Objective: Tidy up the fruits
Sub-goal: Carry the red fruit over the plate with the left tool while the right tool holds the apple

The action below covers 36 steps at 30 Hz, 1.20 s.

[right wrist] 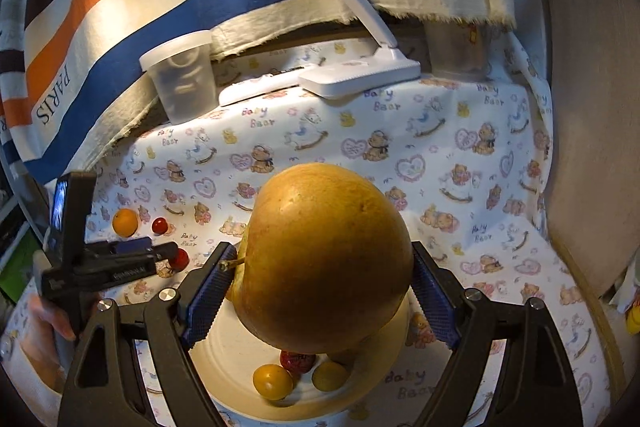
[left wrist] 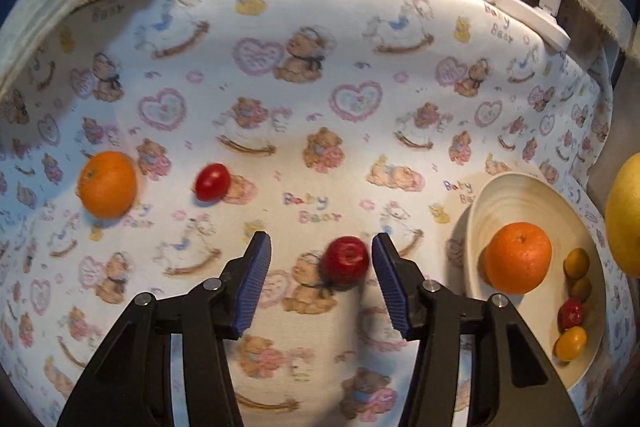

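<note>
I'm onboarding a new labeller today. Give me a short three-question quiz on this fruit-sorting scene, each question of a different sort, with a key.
1. True or false: the right gripper holds a large yellow-brown pear above the cream ceramic bowl.
2. Which lies between the left gripper's jaws? A) the orange on the cloth B) a small round red fruit C) a yellow cherry tomato
3. Fill in: the bowl already holds one ____ besides its small red and yellow fruits.

Key: 1 true. 2 B, the small round red fruit; the pads do not press it. 3 orange.
</note>
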### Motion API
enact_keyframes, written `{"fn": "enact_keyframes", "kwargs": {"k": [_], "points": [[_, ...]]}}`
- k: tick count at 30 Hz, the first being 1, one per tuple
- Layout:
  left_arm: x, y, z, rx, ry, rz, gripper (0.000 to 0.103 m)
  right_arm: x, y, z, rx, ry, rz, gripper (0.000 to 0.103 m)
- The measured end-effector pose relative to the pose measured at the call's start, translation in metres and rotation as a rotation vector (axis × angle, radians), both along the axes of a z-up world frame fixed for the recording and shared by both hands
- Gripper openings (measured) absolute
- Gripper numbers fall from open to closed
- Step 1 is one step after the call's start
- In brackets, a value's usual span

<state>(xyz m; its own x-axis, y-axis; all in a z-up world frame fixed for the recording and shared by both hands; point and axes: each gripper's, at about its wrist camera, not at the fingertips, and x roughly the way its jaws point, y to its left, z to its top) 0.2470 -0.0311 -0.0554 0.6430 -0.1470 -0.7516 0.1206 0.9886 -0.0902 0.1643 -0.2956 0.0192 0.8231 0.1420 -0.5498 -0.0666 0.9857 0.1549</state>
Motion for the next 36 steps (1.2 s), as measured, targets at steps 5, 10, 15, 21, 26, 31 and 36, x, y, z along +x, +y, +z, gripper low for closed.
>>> {"fn": "enact_keyframes", "kwargs": {"k": [5, 10, 15, 21, 26, 31, 36], "points": [[0.006, -0.014, -0.004, 0.070, 0.004, 0.012, 0.052, -0.002, -0.011, 0.001, 0.023, -0.003, -0.030, 0.086], [0.002, -0.016, -0.005, 0.075, 0.012, 0.038, 0.026, -0.004, -0.014, 0.006, 0.008, -0.013, -0.037, 0.086], [-0.023, -0.009, 0.015, 0.018, -0.056, 0.067, 0.026, -0.004, -0.021, 0.004, -0.007, -0.011, -0.078, 0.086], [-0.066, -0.025, 0.037, -0.061, -0.140, 0.075, 0.026, 0.000, -0.018, -0.004, -0.032, 0.008, -0.082, 0.086], [-0.076, -0.060, 0.045, -0.091, -0.148, 0.070, 0.026, 0.001, -0.020, -0.005, 0.001, 0.021, -0.065, 0.086], [-0.082, -0.095, 0.050, -0.081, -0.174, 0.022, 0.026, -0.004, -0.022, -0.002, -0.010, -0.008, -0.078, 0.086], [-0.083, -0.101, 0.040, -0.046, -0.173, 0.009, 0.026, 0.001, -0.024, -0.006, 0.003, 0.004, -0.073, 0.086]]}}
